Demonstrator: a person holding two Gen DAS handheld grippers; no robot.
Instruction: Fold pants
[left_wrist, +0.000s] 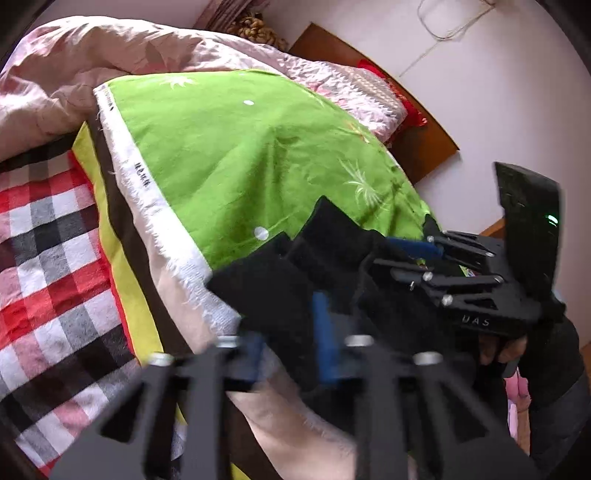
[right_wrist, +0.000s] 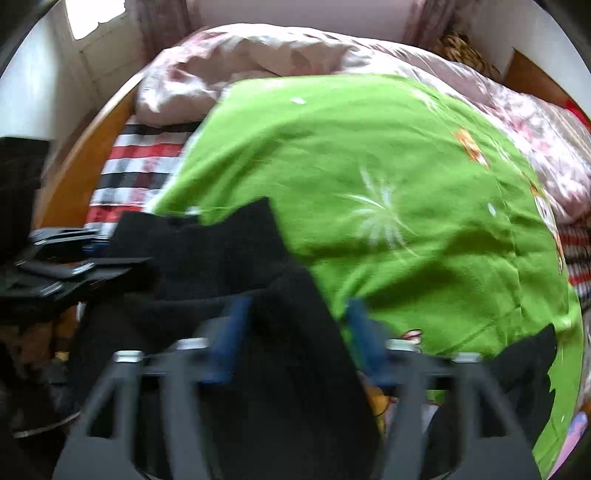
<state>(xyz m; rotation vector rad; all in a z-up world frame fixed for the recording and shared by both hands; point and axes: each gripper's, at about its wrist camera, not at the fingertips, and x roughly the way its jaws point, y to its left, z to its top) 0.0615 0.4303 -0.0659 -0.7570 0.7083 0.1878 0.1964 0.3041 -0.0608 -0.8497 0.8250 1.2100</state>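
Observation:
The black pants (left_wrist: 280, 280) hang bunched between my two grippers, lifted above the near edge of the green sheet (left_wrist: 236, 147). My left gripper (left_wrist: 291, 350) has its blue pads on either side of a thick fold of the pants. My right gripper (left_wrist: 417, 254) shows at the right of the left wrist view, also holding the black cloth. In the right wrist view my right gripper (right_wrist: 295, 332) grips the pants (right_wrist: 229, 258) between its blue pads, and the left gripper (right_wrist: 122, 258) is at the left edge, in the cloth. The green sheet (right_wrist: 388, 166) lies beyond.
A pink quilt (left_wrist: 92, 66) is heaped at the back of the bed. A red, black and white checked cover (left_wrist: 44, 240) lies to the left. A wooden headboard (left_wrist: 424, 140) and a white wall stand at the right. A wooden bed rail (right_wrist: 74, 177) runs along the left.

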